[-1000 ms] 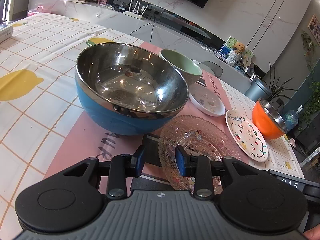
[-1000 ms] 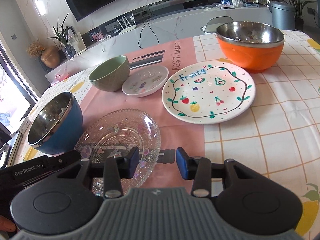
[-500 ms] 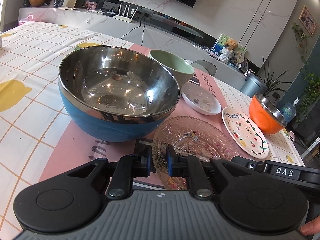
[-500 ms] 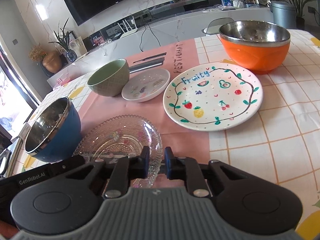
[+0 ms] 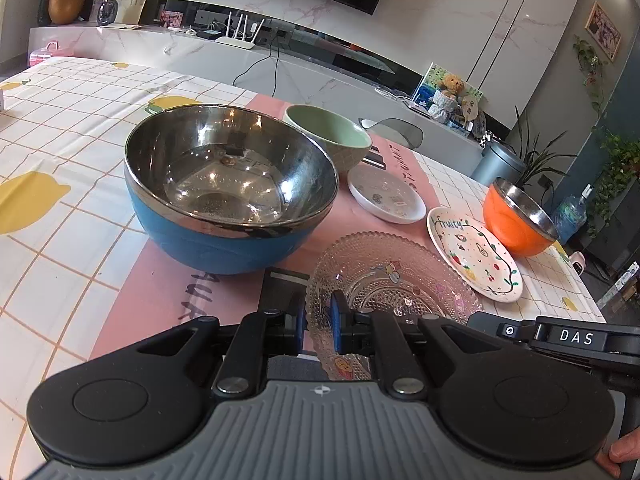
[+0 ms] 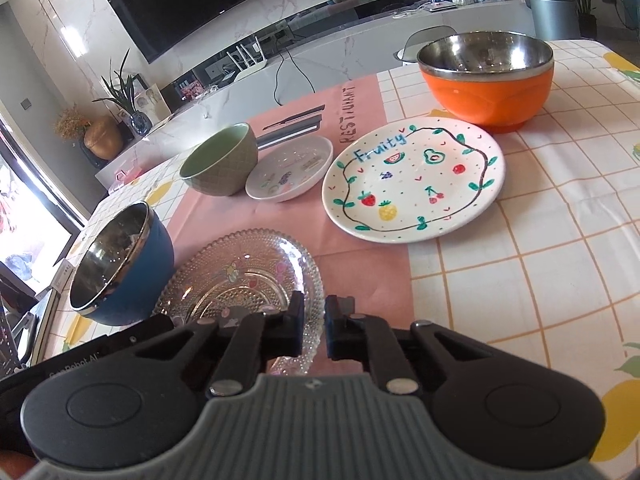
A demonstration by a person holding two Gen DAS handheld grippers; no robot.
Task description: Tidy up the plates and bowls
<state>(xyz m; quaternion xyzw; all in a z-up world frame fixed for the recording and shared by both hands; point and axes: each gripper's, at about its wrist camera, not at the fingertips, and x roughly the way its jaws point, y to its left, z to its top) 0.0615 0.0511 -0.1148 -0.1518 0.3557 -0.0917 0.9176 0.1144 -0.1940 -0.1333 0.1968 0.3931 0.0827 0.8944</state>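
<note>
A clear beaded glass plate (image 5: 392, 276) lies on the pink mat. My left gripper (image 5: 318, 322) is shut on its left rim. My right gripper (image 6: 314, 322) is shut on its right rim; the plate also shows in the right wrist view (image 6: 240, 280). A blue steel-lined bowl (image 5: 228, 188) stands to the left, also in the right wrist view (image 6: 120, 268). Beyond it are a green bowl (image 5: 328, 140), a small white dish (image 5: 386, 198), a "Fruity" plate (image 6: 414, 182) and an orange bowl (image 6: 486, 80).
The table has a lemon-check cloth (image 5: 60, 128) and a pink placemat (image 6: 360, 96). A grey chair back (image 5: 394, 130) stands behind the far edge. The right gripper's body (image 5: 576, 338) shows at the right of the left wrist view.
Both grippers have closed from open onto opposite rims of the glass plate. The views have shifted slightly; the other dishes have not moved.
</note>
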